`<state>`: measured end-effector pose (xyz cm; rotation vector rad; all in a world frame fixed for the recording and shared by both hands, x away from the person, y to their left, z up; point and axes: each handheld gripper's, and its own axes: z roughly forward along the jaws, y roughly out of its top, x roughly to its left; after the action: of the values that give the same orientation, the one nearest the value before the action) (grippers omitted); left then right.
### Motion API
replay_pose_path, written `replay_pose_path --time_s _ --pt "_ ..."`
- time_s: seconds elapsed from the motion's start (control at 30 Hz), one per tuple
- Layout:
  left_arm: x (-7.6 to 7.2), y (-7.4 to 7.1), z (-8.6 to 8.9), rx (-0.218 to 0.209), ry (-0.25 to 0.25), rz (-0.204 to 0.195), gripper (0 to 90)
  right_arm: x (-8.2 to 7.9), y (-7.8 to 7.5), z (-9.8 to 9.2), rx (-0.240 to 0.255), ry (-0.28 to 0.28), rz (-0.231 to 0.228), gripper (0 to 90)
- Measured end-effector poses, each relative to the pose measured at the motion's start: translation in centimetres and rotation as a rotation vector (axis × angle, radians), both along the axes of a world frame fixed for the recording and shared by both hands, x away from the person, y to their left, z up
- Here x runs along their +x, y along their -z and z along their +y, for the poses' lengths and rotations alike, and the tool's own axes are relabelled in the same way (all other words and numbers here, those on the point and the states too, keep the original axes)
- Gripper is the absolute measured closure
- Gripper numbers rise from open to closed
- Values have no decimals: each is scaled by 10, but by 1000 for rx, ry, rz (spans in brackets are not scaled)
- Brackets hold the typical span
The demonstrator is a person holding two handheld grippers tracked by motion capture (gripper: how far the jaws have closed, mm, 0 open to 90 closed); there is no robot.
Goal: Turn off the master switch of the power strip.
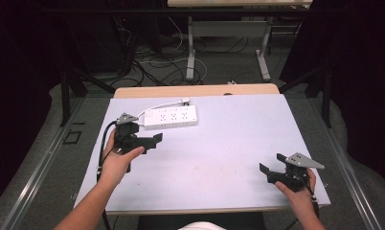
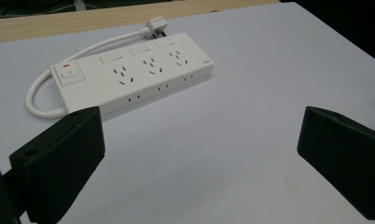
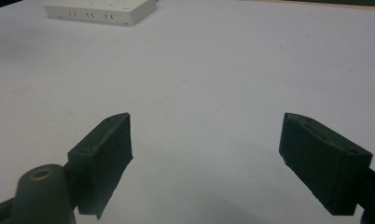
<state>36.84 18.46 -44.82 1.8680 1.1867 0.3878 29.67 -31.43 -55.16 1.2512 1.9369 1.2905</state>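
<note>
A white power strip (image 1: 170, 117) lies flat at the back left of the white table top (image 1: 229, 139), with its short cord and plug (image 1: 183, 101) curled behind it. In the left gripper view the strip (image 2: 134, 74) shows three socket groups and a switch at one end. My left gripper (image 1: 154, 140) hovers just in front of the strip, open and holding nothing (image 2: 199, 144). My right gripper (image 1: 272, 163) is near the front right corner, also open and holding nothing (image 3: 206, 140). From there the strip (image 3: 101, 9) is far off at the top left.
A strip of bare wooden table edge (image 1: 195, 90) runs behind the white surface. Beyond it stand the metal legs of another table (image 1: 190, 48), with loose cables on the floor (image 1: 152, 62). Dark curtains flank both sides.
</note>
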Motion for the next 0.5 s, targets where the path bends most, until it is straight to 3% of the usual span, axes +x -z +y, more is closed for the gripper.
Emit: replay_pose_path --time_s 0.13,0.27,0.5 --pt "-10 1 1 0 11 15 20 0 0 0 -2 1 -2 162" --pt "-21 6 1 21 18 -18 24 0 0 0 2 2 -9 162" --pt "-36 19 3 45 24 -28 32 -1 -1 0 8 11 -11 162"
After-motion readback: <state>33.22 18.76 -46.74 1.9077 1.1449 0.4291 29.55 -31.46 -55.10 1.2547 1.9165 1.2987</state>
